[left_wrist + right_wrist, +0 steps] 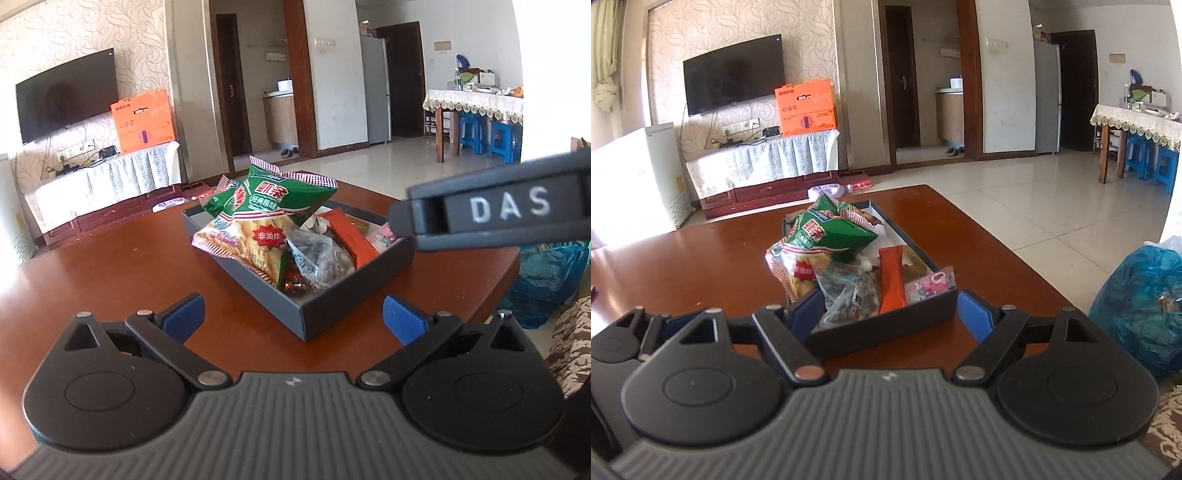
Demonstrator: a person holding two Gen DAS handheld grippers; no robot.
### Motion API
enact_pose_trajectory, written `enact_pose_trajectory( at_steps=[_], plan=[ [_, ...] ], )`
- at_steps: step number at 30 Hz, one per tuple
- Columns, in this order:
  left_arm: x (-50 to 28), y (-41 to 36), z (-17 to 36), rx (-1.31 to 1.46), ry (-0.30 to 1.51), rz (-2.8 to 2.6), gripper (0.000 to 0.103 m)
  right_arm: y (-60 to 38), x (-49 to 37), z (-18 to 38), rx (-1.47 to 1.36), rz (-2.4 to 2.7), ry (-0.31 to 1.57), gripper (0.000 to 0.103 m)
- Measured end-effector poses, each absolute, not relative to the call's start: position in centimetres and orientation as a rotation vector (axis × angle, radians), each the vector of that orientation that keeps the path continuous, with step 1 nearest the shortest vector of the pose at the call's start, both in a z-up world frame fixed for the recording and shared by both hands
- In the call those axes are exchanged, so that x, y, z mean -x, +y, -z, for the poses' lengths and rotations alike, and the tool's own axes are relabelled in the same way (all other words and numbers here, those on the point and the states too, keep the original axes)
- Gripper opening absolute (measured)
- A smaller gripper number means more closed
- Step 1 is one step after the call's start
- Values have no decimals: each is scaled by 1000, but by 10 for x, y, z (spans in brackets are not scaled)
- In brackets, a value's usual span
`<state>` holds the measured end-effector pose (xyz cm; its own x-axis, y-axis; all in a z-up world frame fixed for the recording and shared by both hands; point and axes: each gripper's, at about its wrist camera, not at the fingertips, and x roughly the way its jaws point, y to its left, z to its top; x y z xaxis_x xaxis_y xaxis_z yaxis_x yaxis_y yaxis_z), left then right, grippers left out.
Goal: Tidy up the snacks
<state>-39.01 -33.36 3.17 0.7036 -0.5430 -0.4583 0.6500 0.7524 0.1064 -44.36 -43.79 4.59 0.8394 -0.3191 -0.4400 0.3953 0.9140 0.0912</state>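
Both grippers' fingers (402, 319) gaped empty; shallow dark-grey cardboard tray (354, 295) on the reddish wooden table (110, 266) corralled snack packets (266, 218).

The left hand-held gripper (293, 317) hangs wide open before a dark tray (340, 312) heaped with snack packets (258, 225).

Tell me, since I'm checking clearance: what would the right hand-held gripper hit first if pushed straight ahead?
Probably the near wall of the dark snack box. The right hand-held gripper stands open around that end, with nothing else in between; depth is uncertain.
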Motion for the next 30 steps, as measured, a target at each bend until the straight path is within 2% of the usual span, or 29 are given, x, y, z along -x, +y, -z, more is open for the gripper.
enact_pose_trajectory(
  at_steps=[12, 30],
  plan=[
    [412, -314, -41, -244, 418, 623, 103, -433, 490, -35, -192, 377, 468, 84],
    [418, -299, -37, -220, 429, 576, 103, -435, 491, -27, -161, 416, 494, 86]
  ],
)
